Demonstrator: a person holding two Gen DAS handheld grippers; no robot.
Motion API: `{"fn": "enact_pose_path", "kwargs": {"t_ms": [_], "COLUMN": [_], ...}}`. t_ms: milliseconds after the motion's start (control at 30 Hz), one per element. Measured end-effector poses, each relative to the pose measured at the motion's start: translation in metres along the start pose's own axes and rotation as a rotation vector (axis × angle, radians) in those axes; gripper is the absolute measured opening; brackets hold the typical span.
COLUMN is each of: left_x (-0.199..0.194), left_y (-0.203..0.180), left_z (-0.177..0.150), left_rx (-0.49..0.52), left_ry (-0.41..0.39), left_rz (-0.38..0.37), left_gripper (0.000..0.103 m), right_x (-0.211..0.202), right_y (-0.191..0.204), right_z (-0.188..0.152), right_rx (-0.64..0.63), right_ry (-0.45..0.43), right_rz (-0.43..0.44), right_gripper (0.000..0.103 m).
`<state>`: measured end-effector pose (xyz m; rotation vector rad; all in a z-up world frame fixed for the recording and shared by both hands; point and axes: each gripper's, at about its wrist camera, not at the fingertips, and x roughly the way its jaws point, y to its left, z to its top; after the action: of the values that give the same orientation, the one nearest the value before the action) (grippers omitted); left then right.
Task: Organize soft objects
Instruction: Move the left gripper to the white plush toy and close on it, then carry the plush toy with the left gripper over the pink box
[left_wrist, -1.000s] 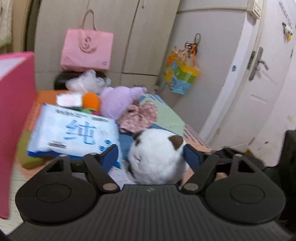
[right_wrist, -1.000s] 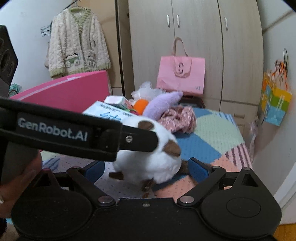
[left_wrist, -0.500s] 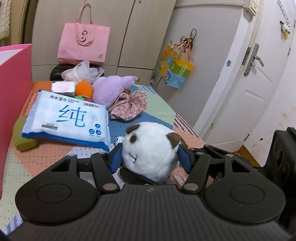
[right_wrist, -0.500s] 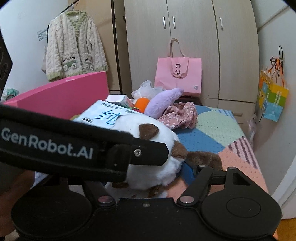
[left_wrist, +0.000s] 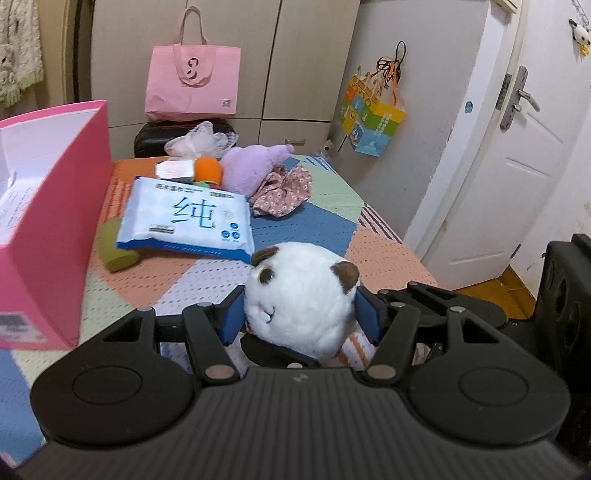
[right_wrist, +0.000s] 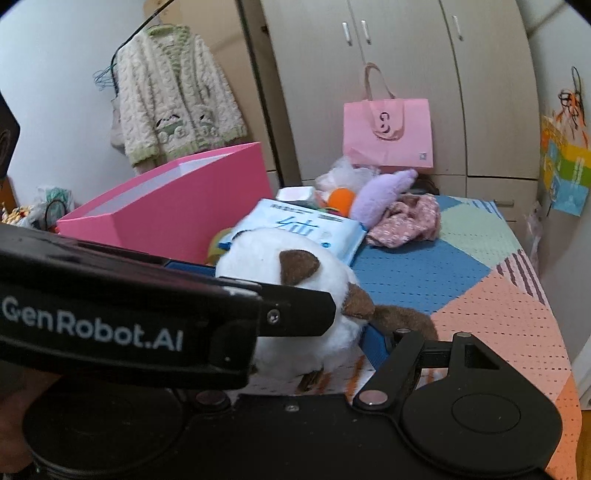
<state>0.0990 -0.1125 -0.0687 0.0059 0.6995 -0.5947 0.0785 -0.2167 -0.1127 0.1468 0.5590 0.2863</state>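
A white plush toy (left_wrist: 306, 295) with brown ears hangs just above the patchwork mat (left_wrist: 317, 225). My left gripper (left_wrist: 299, 314) is shut on its head, a blue pad pressed into each cheek. In the right wrist view the left gripper's black arm (right_wrist: 129, 325) crosses in front of the same plush toy (right_wrist: 269, 258). My right gripper (right_wrist: 295, 350) holds the toy's lower body: its right pad (right_wrist: 373, 343) presses into the fur, while the left finger is hidden behind the other gripper.
An open pink box (left_wrist: 55, 221) stands at the left. Beyond the toy lie a wet-wipes pack (left_wrist: 188, 218), a green roll (left_wrist: 114, 247), an orange ball (left_wrist: 208, 168), a purple plush (left_wrist: 247, 166) and a floral cloth (left_wrist: 284, 188). A door (left_wrist: 491, 177) is on the right.
Both grippers have closed on the white plush toy and raised it a little off the mat. The pink box now shows more fully at the left.
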Motion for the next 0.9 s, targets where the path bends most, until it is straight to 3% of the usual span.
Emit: {"fn": "enact_pose_path", "kwargs": {"t_ms": [200,500,667,900], "left_x": [-0.029,-0.069,-0.096,-0.13], "left_y": [0.011,0.05,0.073,0.108], "left_z": [-0.007,-0.004,0.001,0.011], "left_rx": [-0.009,-0.105,-0.11,-0.126], "left_ry": [0.003,0.097,0.14,0.191], "left_rz": [0.003,-0.055,-0.086,-0.072], "left_gripper": [0.061,0.061,0.06,0.06], "right_x": [-0.008,-0.016,-0.018,-0.014], "right_y": [0.028,0.074,0.099,0.141], "right_z": [0.004,0.018,0.036,0.056], "right_rx": [-0.062,-0.138,-0.163,-0.218], "right_ry": [0.025,0.12,0.176,0.196], "right_rz": [0.021,0.076,0.123,0.204], "right_gripper": [0.078,0.078,0.078,0.078]}}
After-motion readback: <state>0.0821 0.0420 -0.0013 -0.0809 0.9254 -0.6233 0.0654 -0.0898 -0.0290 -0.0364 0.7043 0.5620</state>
